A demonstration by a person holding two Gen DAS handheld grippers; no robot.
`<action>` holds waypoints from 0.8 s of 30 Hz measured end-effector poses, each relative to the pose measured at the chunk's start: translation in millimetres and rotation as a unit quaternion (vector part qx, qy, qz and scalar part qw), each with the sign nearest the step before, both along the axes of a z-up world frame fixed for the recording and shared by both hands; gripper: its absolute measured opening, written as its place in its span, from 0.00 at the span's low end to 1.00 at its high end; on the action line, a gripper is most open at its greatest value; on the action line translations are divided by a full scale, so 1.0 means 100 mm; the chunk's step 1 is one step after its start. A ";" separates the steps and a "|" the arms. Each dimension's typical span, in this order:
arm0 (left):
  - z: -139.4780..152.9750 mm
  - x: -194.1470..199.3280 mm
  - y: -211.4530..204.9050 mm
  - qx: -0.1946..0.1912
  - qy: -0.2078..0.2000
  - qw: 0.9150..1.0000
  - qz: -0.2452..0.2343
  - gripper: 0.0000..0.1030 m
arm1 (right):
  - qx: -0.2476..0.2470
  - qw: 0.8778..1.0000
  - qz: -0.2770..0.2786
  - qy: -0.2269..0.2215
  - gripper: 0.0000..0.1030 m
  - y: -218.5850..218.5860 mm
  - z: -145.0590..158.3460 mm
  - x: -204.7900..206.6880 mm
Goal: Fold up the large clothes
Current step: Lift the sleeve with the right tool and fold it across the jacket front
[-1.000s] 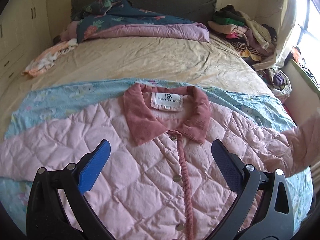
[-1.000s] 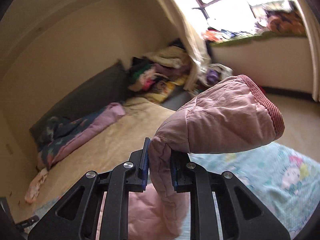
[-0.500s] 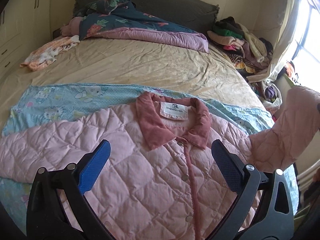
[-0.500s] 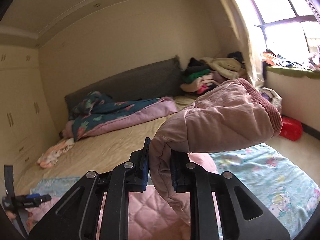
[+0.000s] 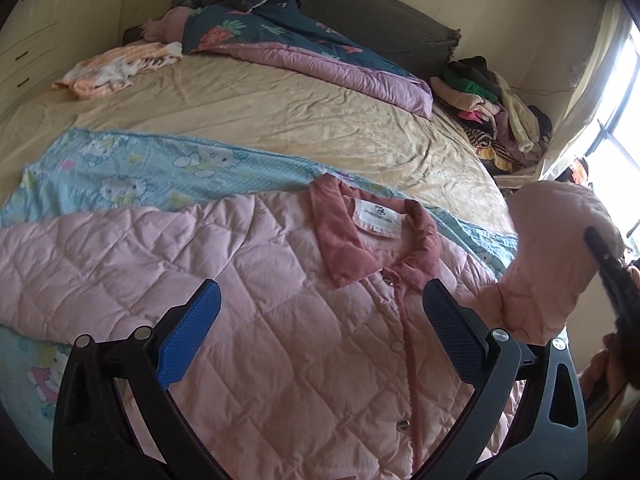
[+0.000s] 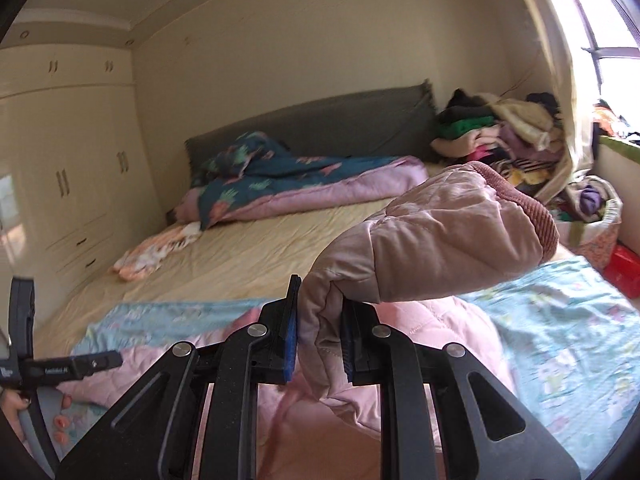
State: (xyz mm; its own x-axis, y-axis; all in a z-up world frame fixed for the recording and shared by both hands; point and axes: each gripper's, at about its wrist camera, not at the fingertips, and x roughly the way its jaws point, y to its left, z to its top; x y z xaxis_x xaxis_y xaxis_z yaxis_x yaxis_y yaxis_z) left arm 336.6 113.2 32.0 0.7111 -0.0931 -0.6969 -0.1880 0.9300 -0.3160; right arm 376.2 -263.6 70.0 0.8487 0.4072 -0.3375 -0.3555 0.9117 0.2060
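Note:
A pink quilted jacket (image 5: 280, 300) with a darker pink collar (image 5: 340, 236) lies front up on the bed, its left sleeve spread flat. My left gripper (image 5: 320, 332) is open and empty, hovering above the jacket's chest. My right gripper (image 6: 320, 344) is shut on the jacket's right sleeve (image 6: 432, 240) and holds it lifted above the bed, the ribbed cuff (image 6: 528, 216) pointing away. In the left wrist view the raised sleeve (image 5: 552, 264) hangs at the right, with the right gripper's body (image 5: 616, 288) beside it.
A light blue cartoon-print sheet (image 5: 120, 176) lies under the jacket on a beige bed (image 5: 280, 108). A dark floral and purple quilt (image 5: 288, 40) lies at the headboard, a clothes pile (image 5: 492, 100) far right, an orange cloth (image 5: 116, 68) far left. Wardrobes (image 6: 60, 180) stand left.
My right gripper has carried the sleeve inward toward the jacket's body while swinging to face the headboard. My left gripper has shifted, open, with the jacket now more to its right.

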 end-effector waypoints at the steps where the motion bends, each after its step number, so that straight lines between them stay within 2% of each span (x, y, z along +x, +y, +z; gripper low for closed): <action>1: -0.02 0.00 0.02 -0.002 0.001 1.000 0.001 0.92 | -0.004 1.000 0.008 0.005 0.16 0.10 -0.04 0.01; 8: -0.15 -0.01 0.07 -0.009 0.007 1.000 0.000 0.92 | -0.013 0.996 0.056 0.072 0.16 0.64 -0.58 -0.03; 12: -0.24 -0.01 0.05 -0.014 0.013 1.000 -0.002 0.92 | -0.001 0.989 0.080 0.122 0.17 0.89 -0.93 -0.07; 15: -0.30 0.02 0.05 -0.021 0.020 1.000 -0.009 0.92 | 0.027 0.982 0.097 0.159 0.20 0.97 -1.11 -0.08; 19: -0.32 0.02 0.08 -0.036 0.021 0.999 -0.007 0.92 | 0.016 0.982 0.103 0.160 0.23 1.08 -1.13 -0.15; 24: -0.26 -0.04 0.22 -0.076 0.005 0.997 0.009 0.92 | -0.009 0.977 0.126 0.169 0.26 1.32 -1.16 -0.20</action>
State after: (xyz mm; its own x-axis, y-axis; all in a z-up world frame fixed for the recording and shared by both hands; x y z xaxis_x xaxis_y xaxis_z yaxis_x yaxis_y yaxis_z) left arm 332.1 135.1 5.7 0.7068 -0.1854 -0.6827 -0.2088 0.8674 -0.4517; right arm 356.3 -131.6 -46.4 0.5604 0.5807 -0.5905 -0.4836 0.8083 0.3359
